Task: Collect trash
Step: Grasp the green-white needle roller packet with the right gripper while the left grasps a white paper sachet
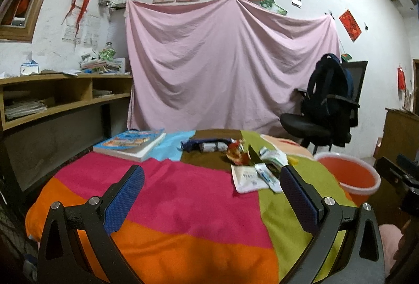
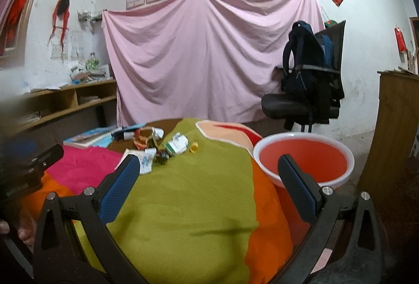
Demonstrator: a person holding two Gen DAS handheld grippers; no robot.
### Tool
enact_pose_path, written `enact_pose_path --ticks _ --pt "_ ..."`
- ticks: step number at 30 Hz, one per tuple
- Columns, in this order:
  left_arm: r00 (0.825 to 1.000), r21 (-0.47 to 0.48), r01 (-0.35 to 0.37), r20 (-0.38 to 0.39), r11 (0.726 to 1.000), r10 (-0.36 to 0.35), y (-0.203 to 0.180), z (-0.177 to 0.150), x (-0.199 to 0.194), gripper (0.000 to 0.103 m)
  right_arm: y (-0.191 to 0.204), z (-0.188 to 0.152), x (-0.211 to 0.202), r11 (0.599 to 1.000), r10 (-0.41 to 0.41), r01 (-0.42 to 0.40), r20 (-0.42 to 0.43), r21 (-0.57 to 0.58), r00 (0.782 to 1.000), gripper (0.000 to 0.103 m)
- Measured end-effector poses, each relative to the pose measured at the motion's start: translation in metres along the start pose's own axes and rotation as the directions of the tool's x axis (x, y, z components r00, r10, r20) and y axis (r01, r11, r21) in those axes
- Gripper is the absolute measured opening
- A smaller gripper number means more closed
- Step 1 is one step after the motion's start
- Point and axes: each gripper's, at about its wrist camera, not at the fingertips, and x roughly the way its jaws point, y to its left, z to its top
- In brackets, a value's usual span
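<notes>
Both claws spread wide, nothing between the pads. Left claw (image 1: 212, 195) hovers over the pink and orange patches of the colour-block blanket (image 1: 183, 205); right claw (image 2: 209, 184) hovers over the green patch, with the red basin (image 2: 303, 161) just past its right finger.

Trash pile (image 1: 255, 166) lies on the blanket near the far edge: white flat packet (image 1: 246, 178), red-yellow crumpled wrapper (image 1: 235, 151), white-green crumpled carton (image 2: 176, 144), small yellow cap (image 2: 193, 147), other scraps too jumbled to name.

Bearing: from the left claw the pile sits at about 1 o'clock, its near edge just beside the right fingertip. From the right claw it sits at about 11 o'clock, just past the left fingertip. The basin is at 1 o'clock of the right claw, off the blanket's right edge.

Judgement: both claws are close to the pile, but the right one sits between pile and basin, so it suits the carry. The white packet lies flat, so an edge pinch is likely needed.

Book (image 1: 131, 144) at 11 o'clock of the left claw, not trash.
</notes>
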Motion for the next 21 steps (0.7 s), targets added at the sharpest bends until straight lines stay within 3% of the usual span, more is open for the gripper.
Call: enact_pose_path --ticks 11,21 --pt "0.996 0.025 -0.017 0.089 1.0 0.015 -0.007 0.036 0.034 0.101 -0.003 0.042 0.034 0.995 0.042 -0.03 0.131 -0.091 0.991 0.103" --pt "0.997 0.013 -0.026 0.074 1.0 0.025 -0.005 0.056 0.076 0.101 -0.005 0.067 0.097 0.988 0.074 -0.057 0.108 -0.146 0.991 0.103"
